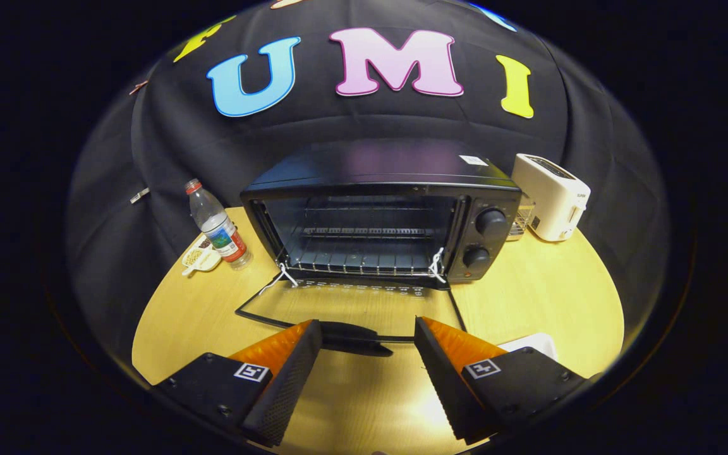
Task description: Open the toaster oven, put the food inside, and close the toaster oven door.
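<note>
Tongs spread wide, gripping nothing, fingers apart over bare wooden tabletop. Just ahead, between the fingertips, the dark handle of the toaster oven door, folded fully down and lying flat over the table, glass pane showing the wood beneath. Beyond the door, the black toaster oven itself, cavity open and facing the tongs, wire rack inside with nothing seen on it, white string tied at both front corners of the rack. Two round knobs stacked on the control panel at the oven's right side. Ahead and left of the tongs, beside the oven, a clear plastic water bottle with a red cap, leaning, and touching it a small white dish of food. Far ahead to the right, past the oven, a white pop-up toaster. Close behind the right finger, the edge of a white tray, contents hidden.
</note>
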